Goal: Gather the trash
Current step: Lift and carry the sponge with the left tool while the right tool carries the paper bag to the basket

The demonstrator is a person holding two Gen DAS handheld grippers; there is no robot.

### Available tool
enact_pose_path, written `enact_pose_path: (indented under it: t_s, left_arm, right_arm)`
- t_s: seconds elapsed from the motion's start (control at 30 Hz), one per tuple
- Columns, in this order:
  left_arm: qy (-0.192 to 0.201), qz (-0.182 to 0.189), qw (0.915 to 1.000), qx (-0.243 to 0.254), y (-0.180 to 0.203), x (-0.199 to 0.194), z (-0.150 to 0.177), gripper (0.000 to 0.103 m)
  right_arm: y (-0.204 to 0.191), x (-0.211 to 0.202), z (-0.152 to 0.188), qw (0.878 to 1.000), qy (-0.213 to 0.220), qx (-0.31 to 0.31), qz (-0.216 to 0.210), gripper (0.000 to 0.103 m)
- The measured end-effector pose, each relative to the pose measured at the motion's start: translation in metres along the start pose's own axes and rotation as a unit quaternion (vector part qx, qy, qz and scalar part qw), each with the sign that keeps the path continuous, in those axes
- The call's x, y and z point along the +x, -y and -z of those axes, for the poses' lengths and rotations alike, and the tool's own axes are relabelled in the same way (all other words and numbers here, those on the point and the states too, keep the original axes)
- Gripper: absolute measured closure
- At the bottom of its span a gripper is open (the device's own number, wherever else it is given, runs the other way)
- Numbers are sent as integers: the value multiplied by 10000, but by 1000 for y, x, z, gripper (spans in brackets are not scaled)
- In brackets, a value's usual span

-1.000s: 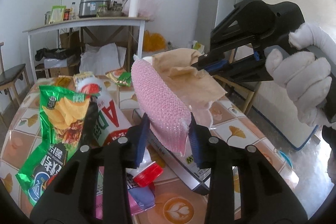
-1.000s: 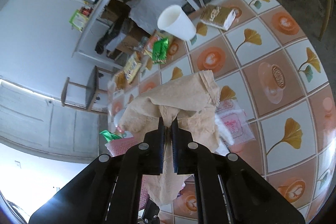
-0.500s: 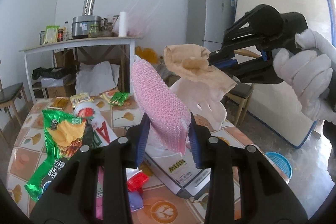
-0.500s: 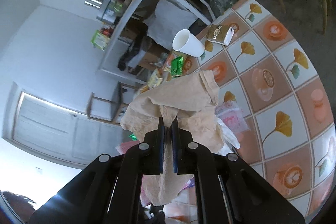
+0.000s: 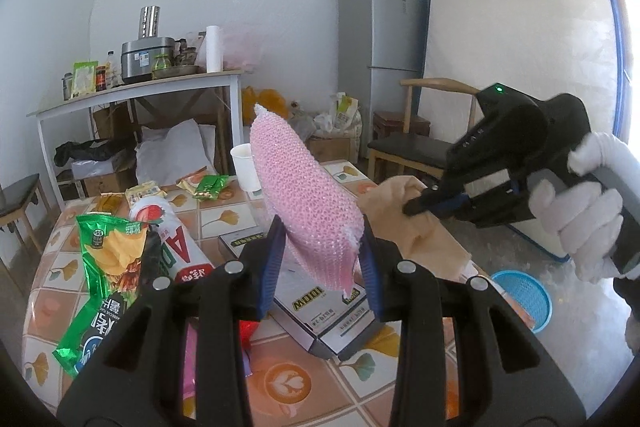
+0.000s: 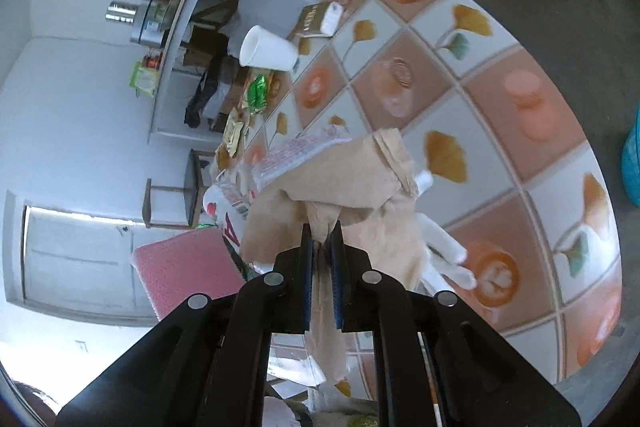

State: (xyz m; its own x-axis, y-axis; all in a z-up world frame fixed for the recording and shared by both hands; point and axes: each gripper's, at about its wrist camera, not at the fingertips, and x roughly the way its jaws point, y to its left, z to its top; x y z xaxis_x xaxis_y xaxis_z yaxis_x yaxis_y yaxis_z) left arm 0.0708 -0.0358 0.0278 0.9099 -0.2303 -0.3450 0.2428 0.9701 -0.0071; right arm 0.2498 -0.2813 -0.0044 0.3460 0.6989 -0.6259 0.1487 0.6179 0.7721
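Note:
My left gripper point(image 5: 322, 255) is shut on a pink foam net sleeve point(image 5: 308, 199), held upright above the tiled table point(image 5: 224, 223). To its right a white-gloved hand point(image 5: 576, 211) holds my right gripper point(image 5: 412, 205), low over the table's right edge. In the right wrist view, that gripper point(image 6: 322, 243) pinches crumpled brown paper point(image 6: 340, 183) between its pads while its jaws are opening slightly. A white glove point(image 6: 444, 251) hangs with the paper. The paper also shows beside the pink sleeve point(image 5: 416, 231).
On the table lie a green chips bag point(image 5: 108, 267), a white bottle with red letters point(image 5: 176, 243), a flat box point(image 5: 320, 303), a white cup point(image 6: 268, 49) and small wrappers. A blue basket point(image 5: 524, 299) stands on the floor beside the table. A chair point(image 5: 408, 147) stands behind.
The right gripper carried the brown paper down and to the right, from above the pink sleeve to the table's right edge. The left gripper rose a little, still gripping the sleeve.

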Motion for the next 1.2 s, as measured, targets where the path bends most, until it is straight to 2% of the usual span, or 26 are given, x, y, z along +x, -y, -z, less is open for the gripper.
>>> enact_pose_path:
  t_s: [0.17, 0.4, 0.63, 0.8, 0.97, 1.07, 1.13, 1.2]
  left_arm:
    - [15, 20, 9999, 119, 11, -6, -1, 69]
    - [93, 203, 9990, 396, 40, -15, -8, 69]
    - [145, 793, 9933, 832, 94, -16, -12, 69]
    - [14, 1414, 9839, 1096, 142, -5, -12, 69]
    - [-259, 2162, 9665, 1359, 195, 14, -8, 69]
    - [-569, 2726, 9509, 1352, 224, 31, -5, 69]
    - [-793, 3074, 9385, 1360, 245, 44, -2, 69]
    - [-1152, 3523, 9185, 1375, 267, 63, 1, 69]
  right_arm:
    - [4, -29, 9, 9984, 326, -112, -458, 94]
    - [15, -84, 17, 9934, 859, -154, -747, 95]
    - [63, -140, 36, 9873, 1329, 189, -846, 95]
    - [112, -177, 52, 9811, 1647, 618, -802, 95]
    - [173, -209, 72, 9696, 2003, 1199, -734, 95]
    - [209, -222, 82, 9606, 2186, 1572, -691, 95]
    - [235, -230, 88, 9528, 2321, 1853, -636, 95]
    - [256, -236, 92, 9455, 2427, 2087, -603, 95]
